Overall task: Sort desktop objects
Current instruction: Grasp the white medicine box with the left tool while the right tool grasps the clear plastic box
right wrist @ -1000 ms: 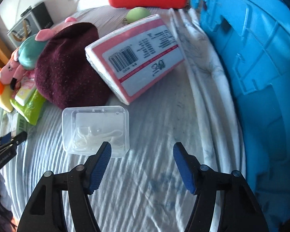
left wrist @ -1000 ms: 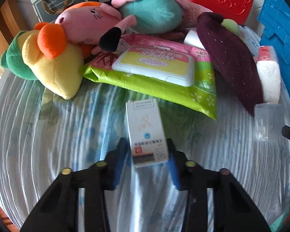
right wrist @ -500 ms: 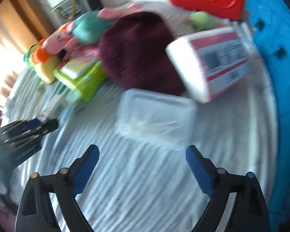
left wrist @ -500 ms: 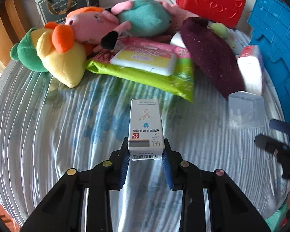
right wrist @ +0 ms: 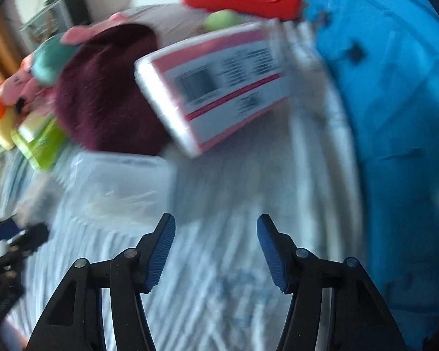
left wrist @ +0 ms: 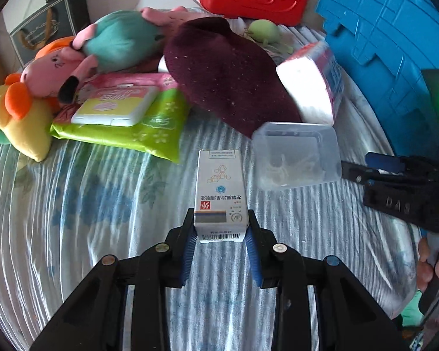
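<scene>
Pinching only the near end of the small white box, held above the counter with the clear case at its 2 o'clock, the left gripper risks it pivoting loose, while the right gripper gapes wide and empty.

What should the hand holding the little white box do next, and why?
Probably carry the white box toward the blue crate. The left gripper is shut on it, and the right gripper is open and empty near the clear plastic case.
</scene>
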`<state>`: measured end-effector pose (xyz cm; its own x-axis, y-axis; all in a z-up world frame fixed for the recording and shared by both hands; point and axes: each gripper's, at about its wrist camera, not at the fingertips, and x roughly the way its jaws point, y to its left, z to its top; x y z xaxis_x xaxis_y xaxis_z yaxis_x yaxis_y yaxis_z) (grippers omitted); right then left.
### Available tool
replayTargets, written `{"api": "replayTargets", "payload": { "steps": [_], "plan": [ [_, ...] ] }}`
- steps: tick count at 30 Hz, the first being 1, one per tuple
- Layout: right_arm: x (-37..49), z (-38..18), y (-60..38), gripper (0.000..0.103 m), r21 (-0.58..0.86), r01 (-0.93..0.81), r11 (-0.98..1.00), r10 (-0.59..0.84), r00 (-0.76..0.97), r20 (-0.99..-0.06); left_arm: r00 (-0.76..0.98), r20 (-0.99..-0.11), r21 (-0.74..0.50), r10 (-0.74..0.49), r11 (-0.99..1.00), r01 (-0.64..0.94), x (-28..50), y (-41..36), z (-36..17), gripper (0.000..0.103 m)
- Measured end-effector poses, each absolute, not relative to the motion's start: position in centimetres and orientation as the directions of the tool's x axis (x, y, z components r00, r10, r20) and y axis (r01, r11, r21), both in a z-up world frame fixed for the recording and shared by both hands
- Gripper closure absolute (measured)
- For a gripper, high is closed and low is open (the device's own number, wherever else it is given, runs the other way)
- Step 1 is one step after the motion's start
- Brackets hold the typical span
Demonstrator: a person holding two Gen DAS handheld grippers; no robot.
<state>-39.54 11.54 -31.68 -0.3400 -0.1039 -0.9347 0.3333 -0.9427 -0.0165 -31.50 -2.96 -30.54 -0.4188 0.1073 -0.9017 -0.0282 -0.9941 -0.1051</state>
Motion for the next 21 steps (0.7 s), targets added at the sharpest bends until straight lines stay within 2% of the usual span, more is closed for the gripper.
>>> {"api": "replayTargets", "payload": {
  "steps": [3,5,7,9,10,12,14,21],
  "plan": [
    [-38.1,-31.9,9.2,0.044,0.101,0.436,-0.895,-0.233,-0.262,-0.937,-0.432,-0.901,-0.04,0.032,-0.999,0.01,-31.7,-4.1,-30.5,0.072],
    [-37.1,-31.9,7.5,0.044,0.167,0.497,-0.851,-0.305,-0.21,-0.929,-0.428,-0.903,-0.055,0.032,-0.998,0.04,-31.5,-5.6,-30.3,0.072],
    [-36.2,-31.5,6.0,0.037,0.212,0.547,-0.81,-0.353,-0.166,-0.921,-0.424,-0.905,-0.07,0.039,-0.996,0.057,-31.3,-6.6,-30.2,0.072],
    [-35.6,-30.7,5.1,0.013,0.193,0.58,-0.792,-0.354,-0.177,-0.918,-0.426,-0.905,-0.042,0.014,-0.997,0.058,-30.9,-6.7,-30.2,0.072],
    [-35.4,-29.9,4.8,0.006,0.166,0.594,-0.787,-0.347,-0.203,-0.916,-0.426,-0.905,-0.036,0.007,-0.998,0.06,-30.8,-6.7,-30.2,0.072],
    [-36.1,-29.2,4.7,0.006,0.144,0.604,-0.784,-0.342,-0.226,-0.912,-0.423,-0.906,-0.008,-0.026,-0.997,0.078,-30.7,-7.0,-30.6,0.072],
    [-36.4,-28.8,4.0,0.006,0.13,0.599,-0.79,-0.325,-0.23,-0.917,-0.411,-0.912,-0.04,-0.005,-0.994,0.101,-30.5,-8.6,-31.0,0.072],
    [-37.1,-31.4,1.2,0.006,0.104,0.561,-0.821,-0.258,-0.202,-0.945,-0.397,-0.918,-0.052,-0.008,-0.989,0.139,-31.8,-10.3,-31.9,0.072]
  ]
}}
